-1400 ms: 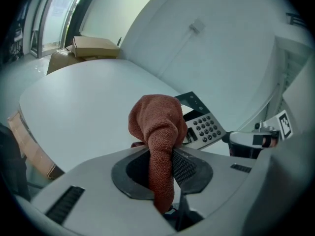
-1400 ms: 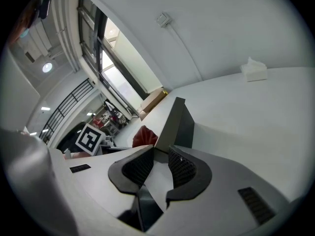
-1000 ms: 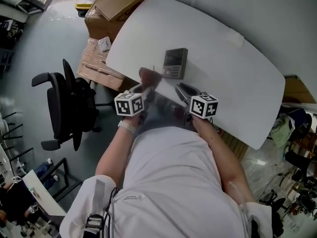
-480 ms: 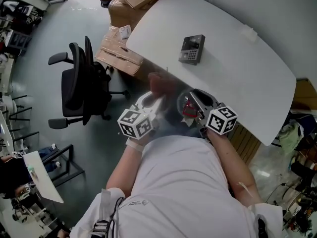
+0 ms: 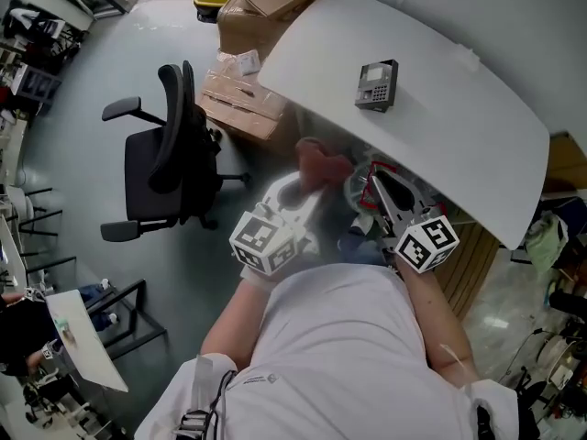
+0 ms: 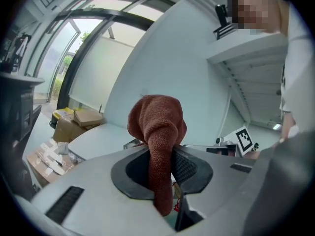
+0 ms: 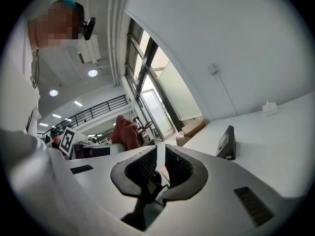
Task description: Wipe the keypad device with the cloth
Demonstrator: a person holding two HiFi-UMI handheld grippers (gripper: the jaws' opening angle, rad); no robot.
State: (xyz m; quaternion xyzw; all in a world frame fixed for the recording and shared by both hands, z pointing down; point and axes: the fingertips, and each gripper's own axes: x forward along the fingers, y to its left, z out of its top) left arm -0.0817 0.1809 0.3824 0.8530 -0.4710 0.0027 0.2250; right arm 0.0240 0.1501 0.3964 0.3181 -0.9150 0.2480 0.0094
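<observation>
White table, keypad device waiting, cloth not there yet.
The keypad device stands on the table, well away from both grippers. The brown cloth is pinched tight in the left gripper. The right gripper holds nothing; its jaws have just been closing and are almost together. Wiping does not look started. The cloth must reach the device first. A black chair and boxes sit beside the table.
</observation>
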